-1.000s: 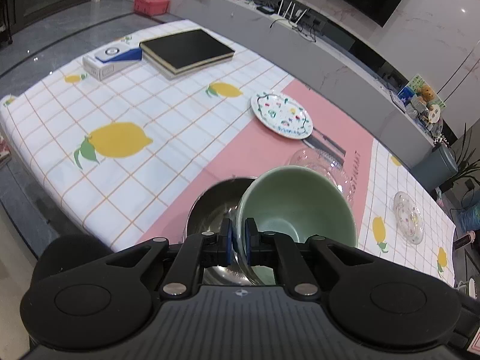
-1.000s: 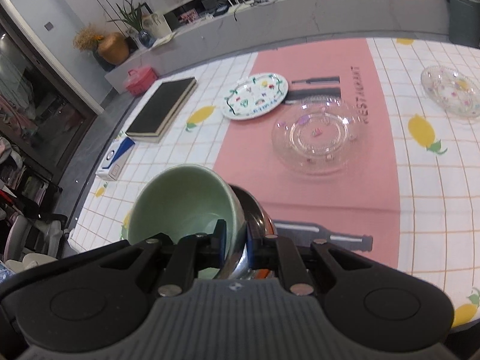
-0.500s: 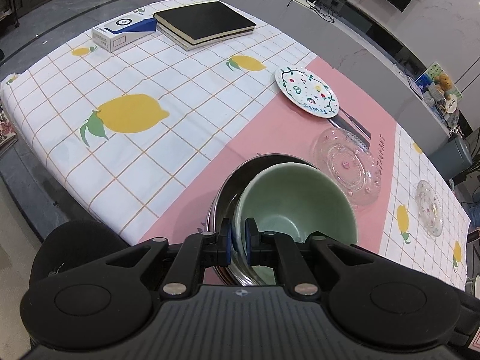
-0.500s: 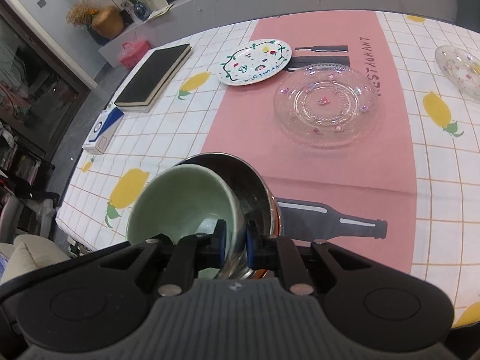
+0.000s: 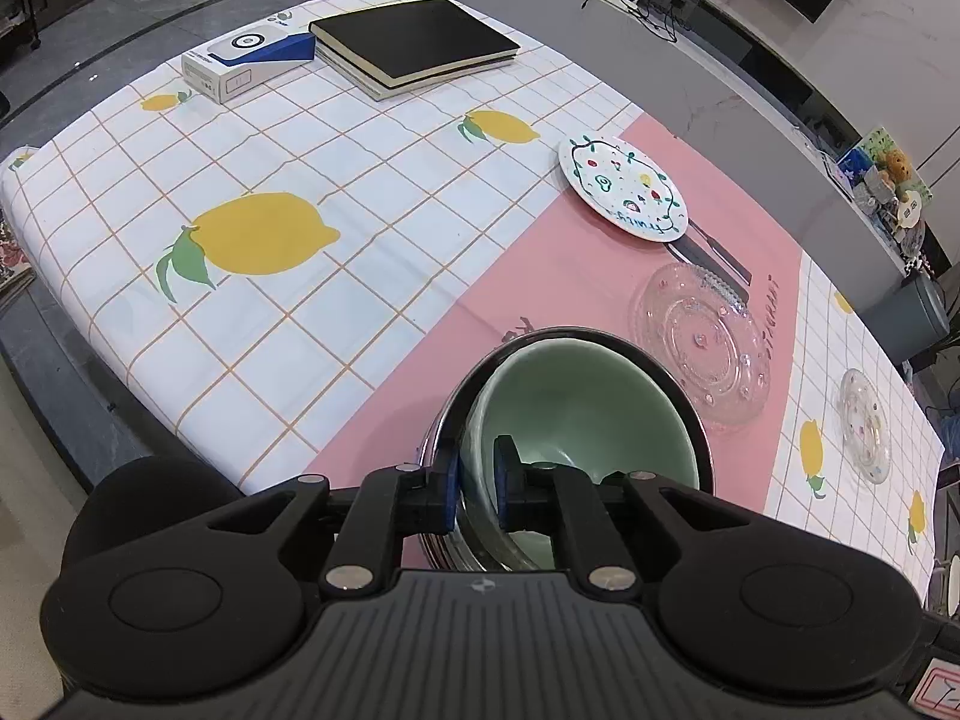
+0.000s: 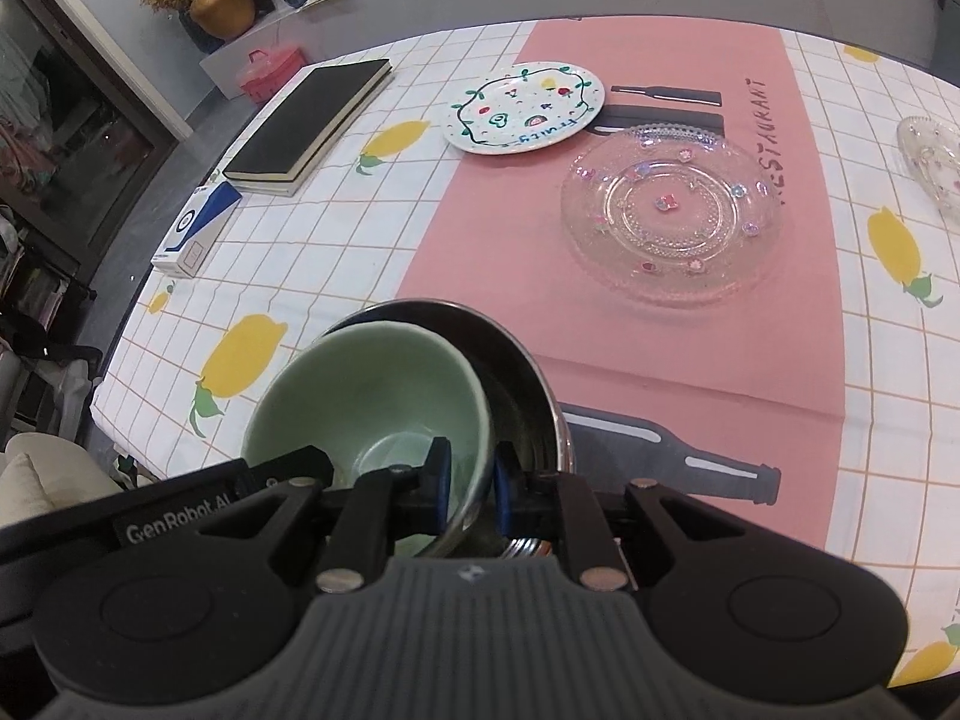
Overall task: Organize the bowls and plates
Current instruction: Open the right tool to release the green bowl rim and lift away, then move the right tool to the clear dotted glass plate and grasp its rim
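Observation:
A pale green bowl (image 5: 576,408) (image 6: 372,390) sits tilted inside a steel bowl (image 5: 690,414) (image 6: 516,372) on the pink strip at the table's near edge. My left gripper (image 5: 477,480) straddles the green bowl's near rim. Its jaws are opening, and the pads look just clear of the wall. My right gripper (image 6: 471,480) straddles the opposite rim in the same way, jaws opening. Farther along the strip lie a white painted plate (image 5: 621,189) (image 6: 525,108) and a clear glass plate (image 5: 699,348) (image 6: 669,210).
A small glass dish (image 5: 864,426) (image 6: 933,162) sits on the lemon-print cloth beyond the strip. A black book (image 5: 414,42) and a blue-and-white box (image 5: 246,60) lie at the far corner. The table edge runs just below the bowls.
The green bowl has come down from above the steel bowl and now rests inside it. Both grippers sank with it, and their pads now stand slightly wider apart.

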Demonstrator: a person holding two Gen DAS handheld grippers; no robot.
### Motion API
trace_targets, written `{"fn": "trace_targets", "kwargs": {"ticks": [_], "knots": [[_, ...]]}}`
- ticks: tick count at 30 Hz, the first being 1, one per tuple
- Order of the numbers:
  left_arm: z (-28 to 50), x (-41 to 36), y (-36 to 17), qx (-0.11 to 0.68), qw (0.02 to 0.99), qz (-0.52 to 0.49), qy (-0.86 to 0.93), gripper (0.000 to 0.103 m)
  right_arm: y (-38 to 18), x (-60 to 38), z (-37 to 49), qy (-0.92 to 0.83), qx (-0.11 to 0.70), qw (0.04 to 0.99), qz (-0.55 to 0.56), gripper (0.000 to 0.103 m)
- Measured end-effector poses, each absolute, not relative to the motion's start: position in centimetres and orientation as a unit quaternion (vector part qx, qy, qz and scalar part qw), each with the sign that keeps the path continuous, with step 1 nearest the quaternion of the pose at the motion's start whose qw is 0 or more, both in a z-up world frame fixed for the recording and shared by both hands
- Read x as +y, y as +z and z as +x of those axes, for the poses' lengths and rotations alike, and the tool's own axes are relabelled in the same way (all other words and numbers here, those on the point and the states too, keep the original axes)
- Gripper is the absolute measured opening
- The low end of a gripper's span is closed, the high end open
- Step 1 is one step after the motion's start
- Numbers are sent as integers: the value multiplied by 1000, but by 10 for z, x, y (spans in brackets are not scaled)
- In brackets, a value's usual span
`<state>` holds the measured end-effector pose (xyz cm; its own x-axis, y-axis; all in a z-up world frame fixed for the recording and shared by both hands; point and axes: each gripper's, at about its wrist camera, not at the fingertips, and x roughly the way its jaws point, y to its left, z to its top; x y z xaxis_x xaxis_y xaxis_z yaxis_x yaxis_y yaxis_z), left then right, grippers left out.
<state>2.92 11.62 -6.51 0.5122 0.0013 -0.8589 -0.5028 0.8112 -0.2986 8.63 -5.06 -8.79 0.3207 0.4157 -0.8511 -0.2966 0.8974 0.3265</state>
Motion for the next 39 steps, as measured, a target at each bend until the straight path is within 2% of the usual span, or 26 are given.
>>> {"fn": "trace_targets", "kwargs": {"ticks": [3,8,11,19,21,25,30,39], "knots": [[30,117,-65,471,826,-271,151,13,-86,-51,88,225,544,806,62,20],[32,120,-66,475,821,-281,149,14,-81,-51,91,228,544,806,54,22],[31,120,-66,473,822,-281,149,16,-73,-54,91,224,523,821,45,32],[33,118,-59,469,827,-273,147,20,-61,-63,91,242,504,827,58,35],[32,117,-57,466,829,-272,145,21,-55,-66,89,243,493,834,58,40],[32,115,-51,455,839,-261,146,22,-44,-79,88,243,473,844,71,41],[32,107,-35,417,867,-244,124,28,-33,-100,89,229,443,862,92,43],[57,74,-19,386,894,-226,35,28,-35,-145,99,198,396,889,116,43]]}}
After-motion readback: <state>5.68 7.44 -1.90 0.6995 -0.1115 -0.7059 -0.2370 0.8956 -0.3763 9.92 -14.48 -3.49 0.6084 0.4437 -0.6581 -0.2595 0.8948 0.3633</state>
